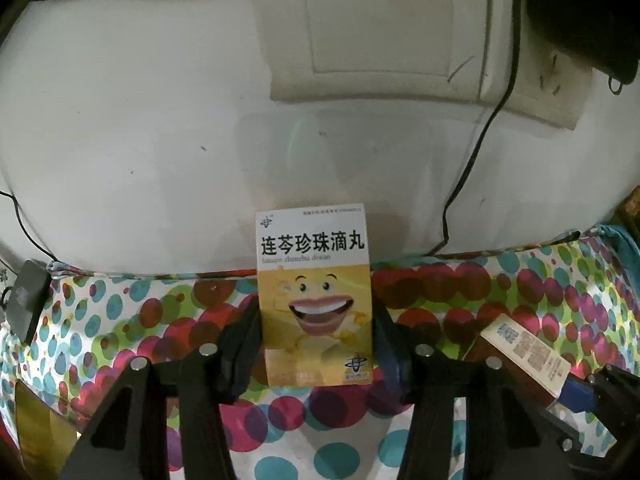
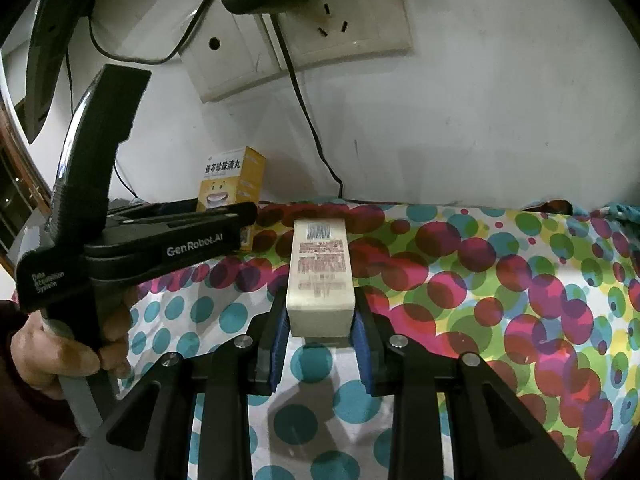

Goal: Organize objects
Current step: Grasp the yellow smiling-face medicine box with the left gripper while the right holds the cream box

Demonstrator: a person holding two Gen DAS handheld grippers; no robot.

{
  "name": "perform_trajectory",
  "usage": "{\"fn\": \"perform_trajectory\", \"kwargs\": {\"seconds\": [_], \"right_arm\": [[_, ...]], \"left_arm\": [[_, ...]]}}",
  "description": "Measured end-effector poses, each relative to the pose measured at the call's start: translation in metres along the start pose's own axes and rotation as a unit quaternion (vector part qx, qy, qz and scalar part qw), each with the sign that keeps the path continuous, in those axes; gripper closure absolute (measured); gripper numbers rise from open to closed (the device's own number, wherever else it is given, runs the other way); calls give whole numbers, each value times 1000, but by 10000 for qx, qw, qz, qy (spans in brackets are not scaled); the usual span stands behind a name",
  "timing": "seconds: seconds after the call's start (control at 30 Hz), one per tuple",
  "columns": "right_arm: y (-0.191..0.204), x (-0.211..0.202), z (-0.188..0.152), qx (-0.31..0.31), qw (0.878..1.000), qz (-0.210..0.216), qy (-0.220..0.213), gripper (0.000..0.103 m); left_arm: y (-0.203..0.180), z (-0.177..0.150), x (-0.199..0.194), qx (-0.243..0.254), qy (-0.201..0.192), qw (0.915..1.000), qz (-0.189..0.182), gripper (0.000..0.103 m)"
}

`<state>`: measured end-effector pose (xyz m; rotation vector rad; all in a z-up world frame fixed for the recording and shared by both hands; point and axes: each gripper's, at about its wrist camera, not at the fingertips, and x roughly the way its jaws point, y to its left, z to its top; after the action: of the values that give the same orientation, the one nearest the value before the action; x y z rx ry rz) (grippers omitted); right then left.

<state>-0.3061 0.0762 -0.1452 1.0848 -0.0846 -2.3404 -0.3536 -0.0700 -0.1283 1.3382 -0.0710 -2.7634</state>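
Yellow-and-white cardboard medicine box (image 1: 315, 300), printed "连芩珍珠滴丸" with a smiling cartoon face, stands upright near the wall edge of the dotted-cloth desk (image 1: 460, 296), clamped at its sides by the left claw (image 1: 316, 320), closed to box width. Judgement: keep it vertical, release only when seated flat.

Right wrist view: the right claw (image 2: 320, 316) is closed on a cream oblong carton (image 2: 320, 276) with reddish barcode print, illegible, lying mid-desk. The left tool reads "GenRobot.AI", "Data Acquisition System". Align the carton beside the box.
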Motion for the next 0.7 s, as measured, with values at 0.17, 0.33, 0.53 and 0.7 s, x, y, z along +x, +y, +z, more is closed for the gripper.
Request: {"fn": "perform_trajectory", "kwargs": {"seconds": [0.17,0.33,0.53,0.7], "right_arm": [[3,2,-1,9,10000,4,8,75],[7,4,-1,-10,10000,-10,22,75],[13,6,-2,-40,10000,-55,37,75],[18,9,-3,-24,10000,-61,57,75]], "left_arm": [[-4,-2,-3,106,-28,9999,9,51],[-7,-3,-11,150,-53,9999,-6,51],[-8,-6,-33,324,-198,9993,55,51],[-2,-13,-45,331,-182,9992,108,51]]}}
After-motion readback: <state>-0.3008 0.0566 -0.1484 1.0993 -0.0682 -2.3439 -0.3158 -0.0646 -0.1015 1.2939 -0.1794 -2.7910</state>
